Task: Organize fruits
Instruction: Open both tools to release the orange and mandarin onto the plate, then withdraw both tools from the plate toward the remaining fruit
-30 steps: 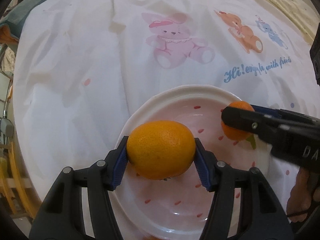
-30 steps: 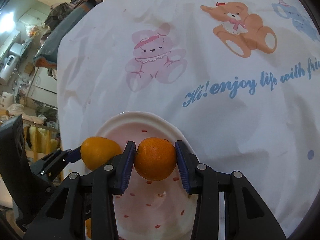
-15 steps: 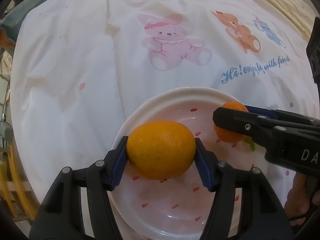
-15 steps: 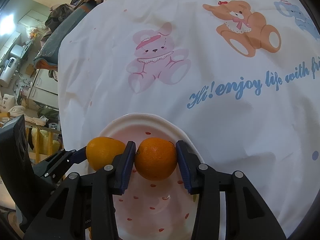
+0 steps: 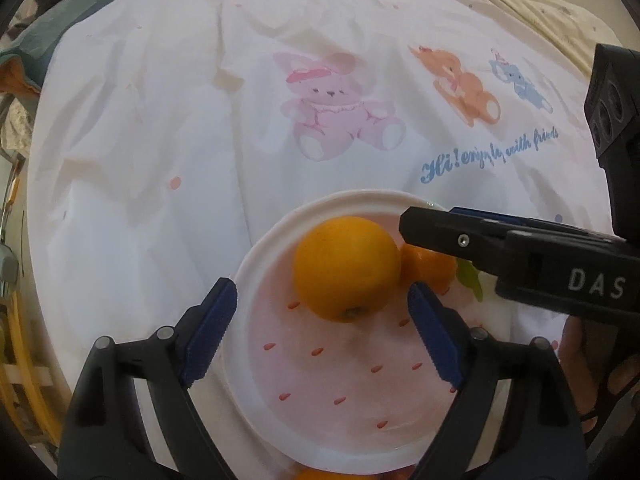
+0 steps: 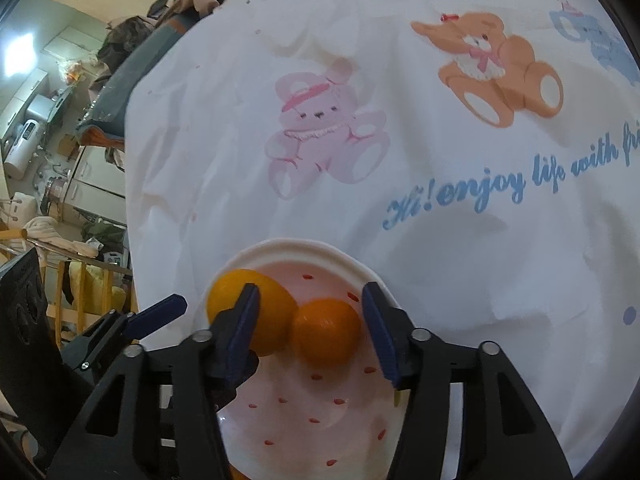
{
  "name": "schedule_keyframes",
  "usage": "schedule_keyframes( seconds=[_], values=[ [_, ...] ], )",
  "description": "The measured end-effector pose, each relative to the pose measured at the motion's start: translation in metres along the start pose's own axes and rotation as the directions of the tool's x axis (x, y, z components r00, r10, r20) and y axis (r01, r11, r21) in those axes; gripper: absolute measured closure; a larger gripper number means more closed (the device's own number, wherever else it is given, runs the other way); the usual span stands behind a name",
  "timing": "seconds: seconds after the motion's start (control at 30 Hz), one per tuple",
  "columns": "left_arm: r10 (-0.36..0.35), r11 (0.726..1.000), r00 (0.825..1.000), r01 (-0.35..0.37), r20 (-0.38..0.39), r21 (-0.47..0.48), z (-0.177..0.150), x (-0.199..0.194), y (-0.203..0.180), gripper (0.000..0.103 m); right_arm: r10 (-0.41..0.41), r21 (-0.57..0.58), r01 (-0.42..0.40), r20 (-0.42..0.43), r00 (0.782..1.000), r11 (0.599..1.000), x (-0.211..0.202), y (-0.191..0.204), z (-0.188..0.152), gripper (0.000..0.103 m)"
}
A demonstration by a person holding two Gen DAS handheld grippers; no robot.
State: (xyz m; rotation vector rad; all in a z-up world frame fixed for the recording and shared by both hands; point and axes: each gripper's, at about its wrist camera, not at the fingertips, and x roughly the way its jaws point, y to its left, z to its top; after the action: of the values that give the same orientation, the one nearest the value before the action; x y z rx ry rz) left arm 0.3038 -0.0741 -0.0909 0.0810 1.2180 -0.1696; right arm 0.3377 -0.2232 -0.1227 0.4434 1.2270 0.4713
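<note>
both fruits now lie loose in the white ceramic plate with small red flecks (image 5: 256, 280), which sits on a white cloth printed with cartoon bears (image 5: 160, 160) over the table, so the plate looks to be the collecting spot for this task. the left hand-held gripper (image 5: 322, 330) has just been opening and stands released, its blue pads clear on either side of the larger yellow-orange citrus fruit (image 5: 346, 268), which rests on the plate floor. the right hand-held gripper (image 6: 316, 330) has also just been opening; the smaller deep-orange mandarin (image 6: 326, 330) sits between its pads without being pressed. the 2 fruits touch each other near the plate's far rim. another orange fruit (image 5: 314, 474) peeks out under the plate's near edge, probably still to be gathered
</note>
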Motion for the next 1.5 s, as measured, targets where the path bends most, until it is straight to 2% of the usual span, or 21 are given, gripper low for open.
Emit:
schedule_keyframes(
  seconds=[0.07, 0.23, 0.37, 0.63, 0.73, 0.93, 1.07, 1.17, 1.3, 1.5],
  values=[
    [0.001, 1.0, 1.0, -0.001, 0.012, -0.01, 0.001, -0.004, 0.003, 0.018, -0.006, -0.015, 0.006, 0.012, 1.0, 1.0, -0.003, 0.003, 0.001, 0.037],
    [0.0, 1.0, 0.999, 0.001, 0.044, -0.031, -0.003, -0.016, 0.009, 0.018, -0.041, -0.043, 0.042, 0.038, 0.998, 0.998, -0.013, 0.01, 0.001, 0.035],
    [0.003, 0.999, 0.999, 0.0, 0.053, -0.04, -0.005, -0.029, 0.011, 0.018, -0.065, -0.051, 0.069, 0.085, 0.994, 0.996, -0.031, 0.014, -0.001, 0.023],
    [0.014, 0.999, 0.993, -0.009, 0.113, -0.042, -0.026, -0.065, 0.014, 0.018, -0.057, -0.037, 0.064, 0.151, 0.987, 0.997, -0.077, 0.024, -0.018, 0.022],
    [-0.037, 0.996, 0.995, 0.044, 0.09, -0.073, -0.037, -0.07, 0.018, 0.018, -0.055, -0.055, 0.065, 0.172, 0.983, 0.996, -0.09, 0.03, -0.031, 0.022],
    [-0.036, 0.99, 0.989, 0.055, 0.145, -0.127, -0.063, -0.097, 0.032, 0.018, -0.098, -0.121, 0.123, 0.199, 0.975, 0.985, -0.106, 0.045, -0.066, 0.022],
    [-0.012, 0.987, 0.985, 0.039, 0.17, -0.153, -0.079, -0.111, 0.041, 0.018, -0.103, -0.123, 0.13, 0.203, 0.974, 0.984, -0.113, 0.049, -0.088, 0.022],
    [-0.029, 0.983, 0.984, 0.061, 0.178, -0.175, -0.091, -0.12, 0.047, 0.018, -0.119, -0.128, 0.149, 0.212, 0.97, 0.981, -0.119, 0.052, -0.104, 0.02],
    [-0.04, 0.981, 0.979, 0.076, 0.201, -0.177, -0.109, -0.132, 0.047, 0.007, -0.13, -0.112, 0.157, 0.213, 0.968, 0.981, -0.126, 0.052, -0.122, 0.017],
    [-0.037, 0.982, 0.976, 0.076, 0.216, -0.174, -0.134, -0.144, 0.045, 0.007, -0.144, -0.105, 0.171, 0.227, 0.963, 0.98, -0.139, 0.053, -0.148, 0.017]
  ],
)
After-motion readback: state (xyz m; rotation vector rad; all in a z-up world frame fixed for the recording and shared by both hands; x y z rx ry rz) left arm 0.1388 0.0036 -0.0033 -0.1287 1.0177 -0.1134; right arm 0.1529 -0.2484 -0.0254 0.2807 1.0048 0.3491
